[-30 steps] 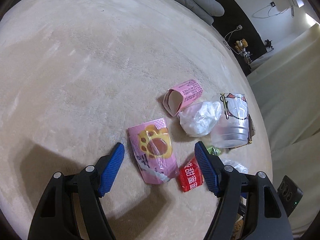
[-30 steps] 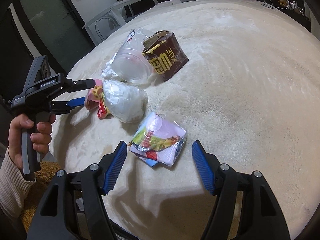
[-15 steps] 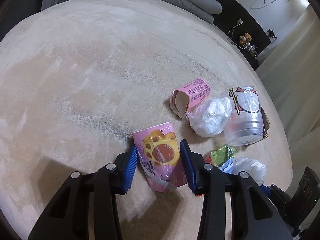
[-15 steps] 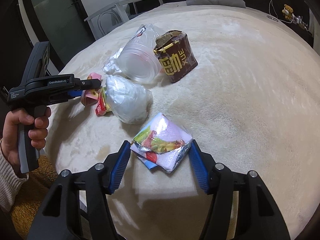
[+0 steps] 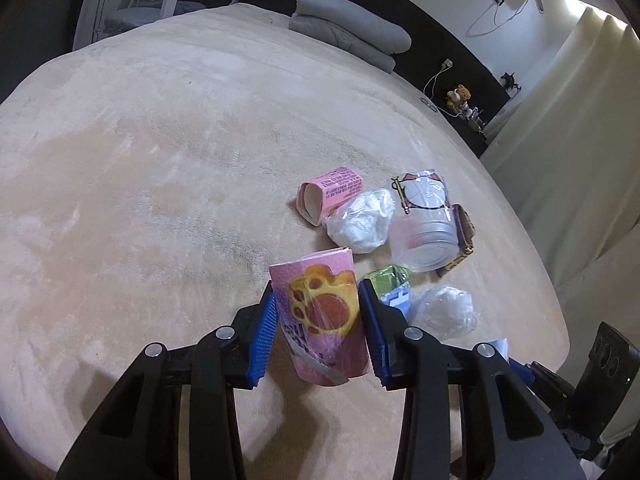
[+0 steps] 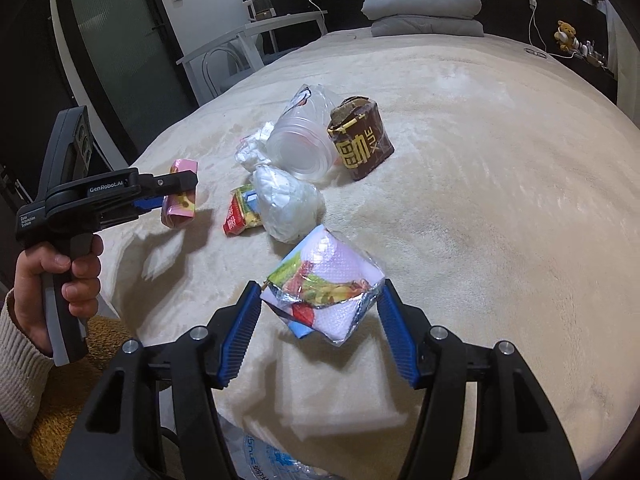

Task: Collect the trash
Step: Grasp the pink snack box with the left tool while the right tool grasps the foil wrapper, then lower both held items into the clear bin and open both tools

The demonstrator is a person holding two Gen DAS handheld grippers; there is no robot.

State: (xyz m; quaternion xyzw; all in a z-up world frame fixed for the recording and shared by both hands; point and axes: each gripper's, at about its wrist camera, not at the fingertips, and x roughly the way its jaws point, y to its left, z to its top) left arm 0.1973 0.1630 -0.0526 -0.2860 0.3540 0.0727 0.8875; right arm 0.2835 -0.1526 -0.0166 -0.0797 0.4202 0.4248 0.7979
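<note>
Since 1 second ago, both grippers have gone from spread wide over their targets to pinching them, and both packets have left the blanket. The left gripper (image 5: pixel 318 330) now has its 2 ribbed blue pads pressed against the sides of the pink wrapper (image 5: pixel 320 316), a glossy flat pouch printed with a yellow and orange paw; seen from the right wrist, that wrapper (image 6: pixel 179 200) hangs above its own shadow. The right gripper (image 6: pixel 318 318) clamps the foil packet (image 6: pixel 326 286), a crinkled square with white quilted faces, a colourful printed flap and silvery torn edges, held tilted above the bed (image 6: pixel 500 200), whose cover is a plush beige fleece.

The rest of the trash lies where it did: a rolled pink carton (image 5: pixel 330 192), a crumpled white plastic bag (image 5: pixel 360 222), a frosted clear cup (image 5: pixel 426 228) on its side, a brown box (image 6: pixel 362 144) with gold lettering touching the cup, a knotted clear bag (image 6: pixel 288 204), and a small red and green wrapper (image 6: pixel 242 216) just beside it. A folded grey quilt (image 5: pixel 352 34) sits at the far edge.
</note>
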